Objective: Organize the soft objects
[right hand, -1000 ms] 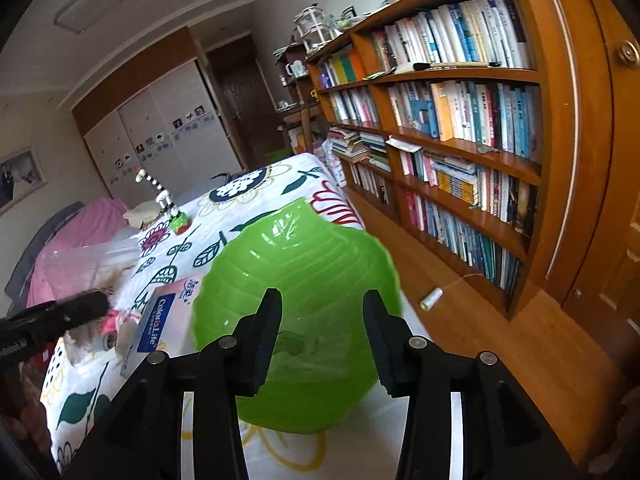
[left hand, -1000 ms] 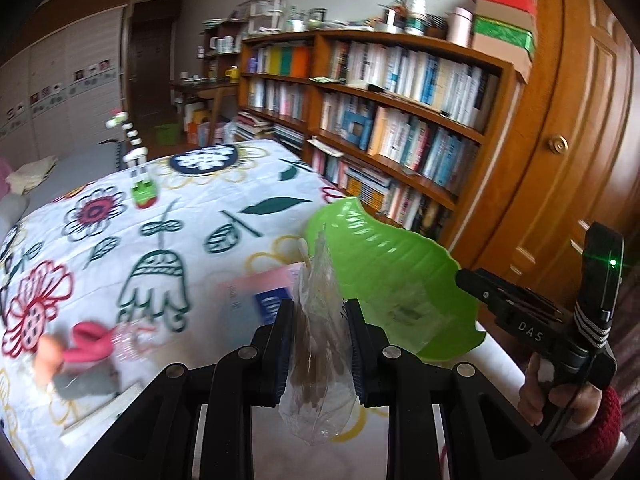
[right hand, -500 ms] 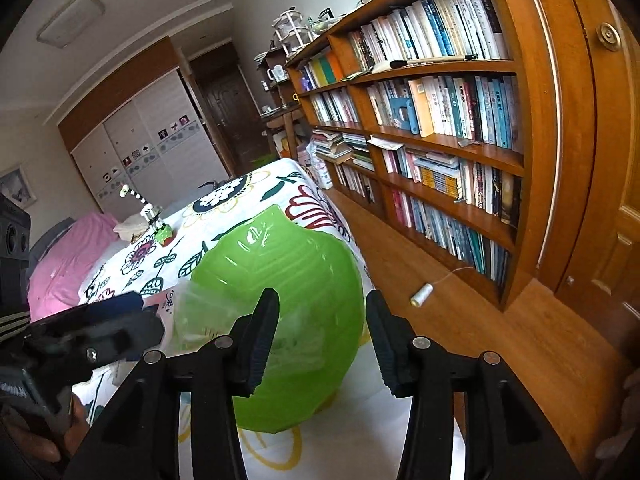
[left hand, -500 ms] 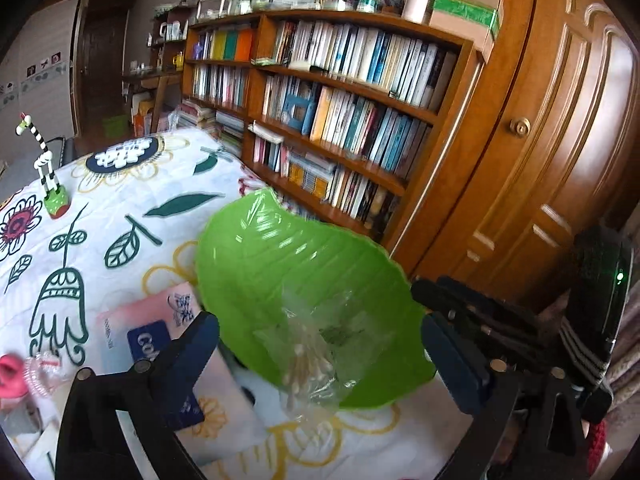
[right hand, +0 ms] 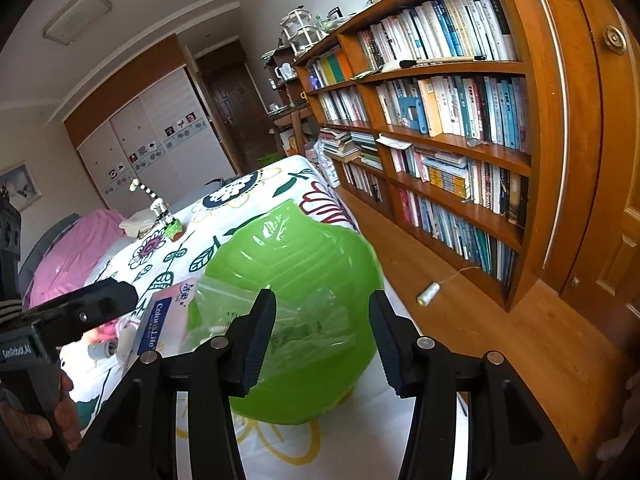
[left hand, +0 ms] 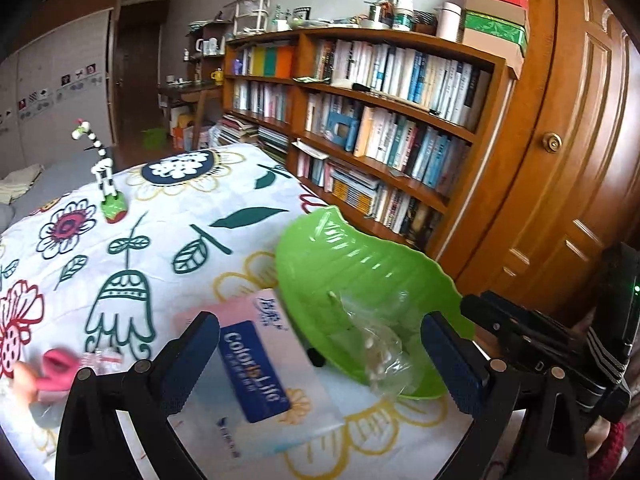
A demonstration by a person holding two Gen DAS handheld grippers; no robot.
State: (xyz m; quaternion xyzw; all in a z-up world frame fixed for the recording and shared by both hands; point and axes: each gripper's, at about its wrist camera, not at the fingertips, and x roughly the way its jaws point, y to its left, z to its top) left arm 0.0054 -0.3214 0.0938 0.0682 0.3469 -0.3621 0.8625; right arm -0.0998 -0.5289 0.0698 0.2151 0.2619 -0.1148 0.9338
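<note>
Bag point(left hand: 376, 344), clear plastic with small white pieces inside, lies in the near part of the green bowl point(left hand: 340, 252), slumped against the near rim and partly over it. The bowl is leaf-shaped and sits at the right corner of the bed point(left hand: 168, 216), on the flowered cover; it likely serves as the bin for the soft items, which would explain the bag being there. Left gripper point(left hand: 320, 356) has its jaws spread wide, nothing between the pads; the bag lies just beyond and between the two fingertips, closer to the right one, not touched. Read as a release done. A tissue pack point(left hand: 256, 364) lies flat on the cover just left of the bowl, under the left finger's line, and is probably a next candidate. Further left and near, a blurred pink item point(left hand: 56, 368) and some clear wrapping, too smeared to identify. Right gripper point(right hand: 322, 336) hovers over the bowl's near side, jaws part way and opening, with only the bag and bowl seen past the gap; the pads press on nothing. A striped toy point(left hand: 104, 176) stands far left on the bed, well apart.
</note>
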